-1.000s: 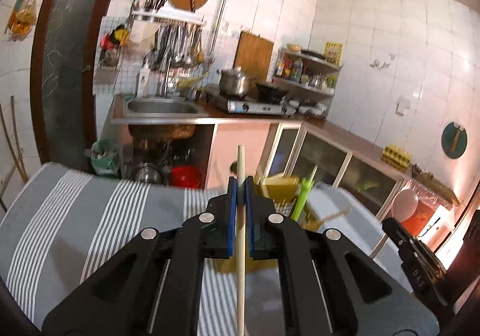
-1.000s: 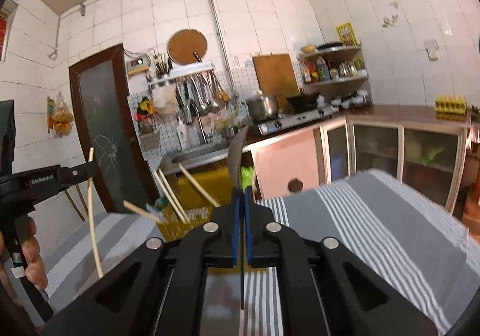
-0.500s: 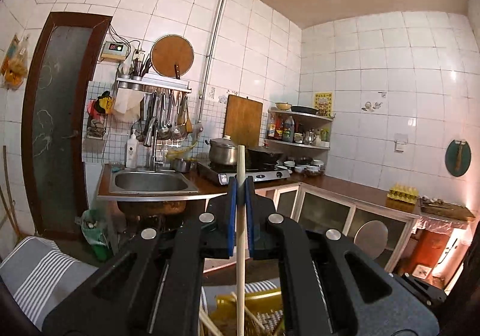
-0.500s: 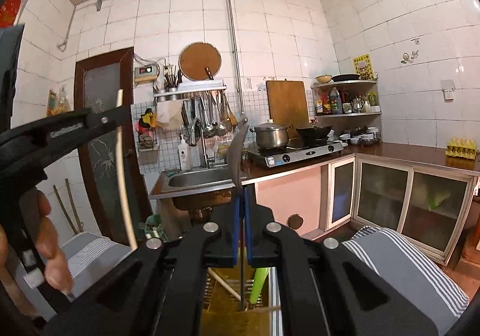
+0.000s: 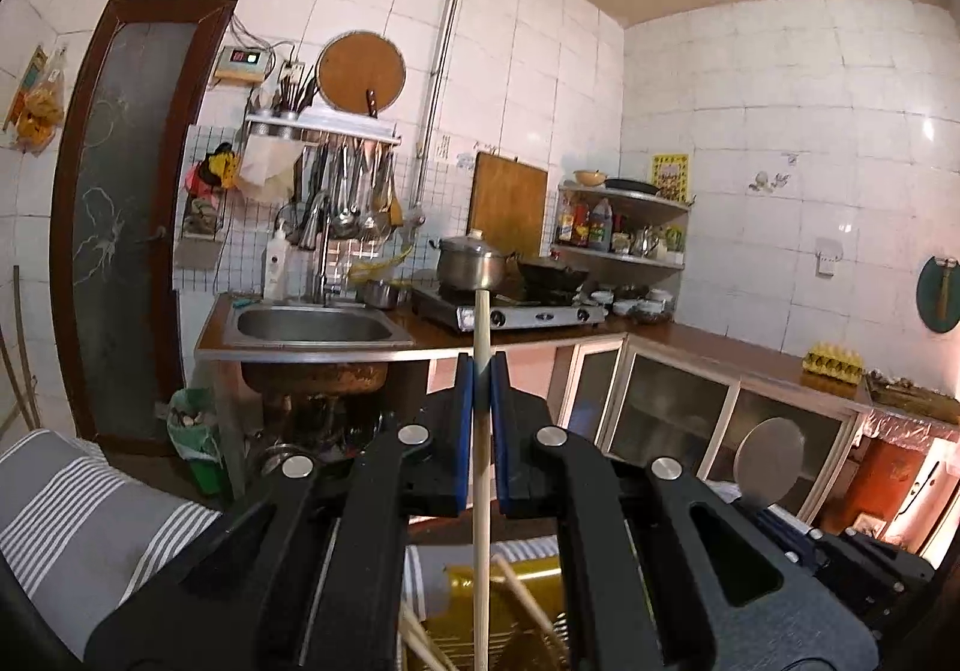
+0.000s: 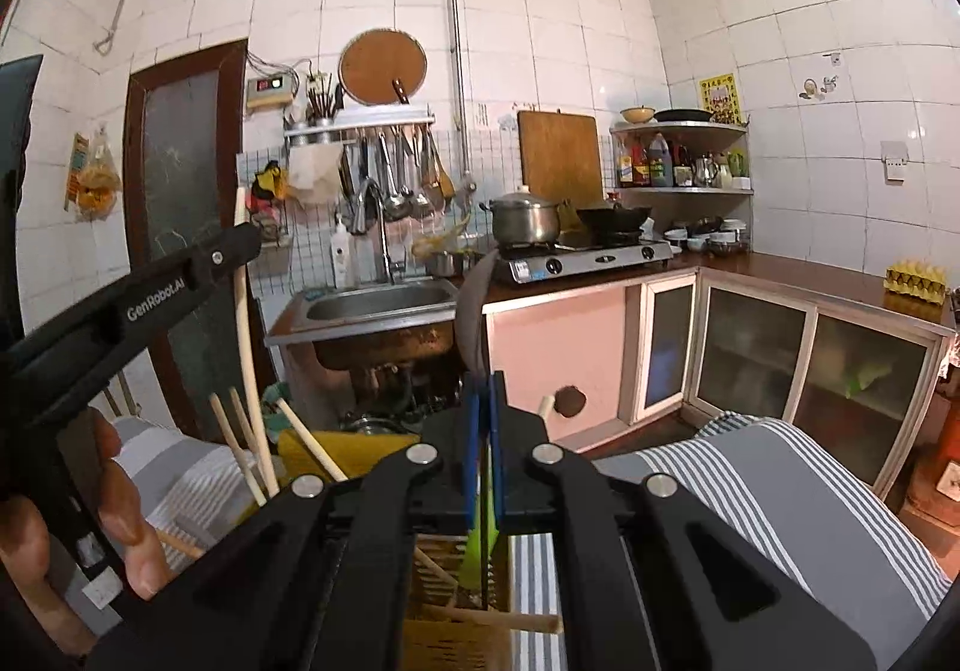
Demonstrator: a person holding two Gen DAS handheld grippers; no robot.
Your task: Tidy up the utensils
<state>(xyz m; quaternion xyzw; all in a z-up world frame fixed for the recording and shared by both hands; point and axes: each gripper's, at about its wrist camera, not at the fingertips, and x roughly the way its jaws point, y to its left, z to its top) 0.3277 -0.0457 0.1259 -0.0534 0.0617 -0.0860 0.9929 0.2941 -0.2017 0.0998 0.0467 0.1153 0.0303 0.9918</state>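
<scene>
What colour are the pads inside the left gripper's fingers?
Blue; the pads show best in the left wrist view, clamping a wooden chopstick.

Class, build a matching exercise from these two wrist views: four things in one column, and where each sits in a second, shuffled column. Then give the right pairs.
Things
1. pale wooden chopstick
2. grey flat-bladed spatula
3. steel lidded pot
4. yellow egg tray

Places
A. on the gas stove
B. clamped in the left hand-held gripper
C. on the brown countertop at the right
D. clamped in the right hand-held gripper

Pairs: 1-B, 2-D, 3-A, 4-C
</scene>
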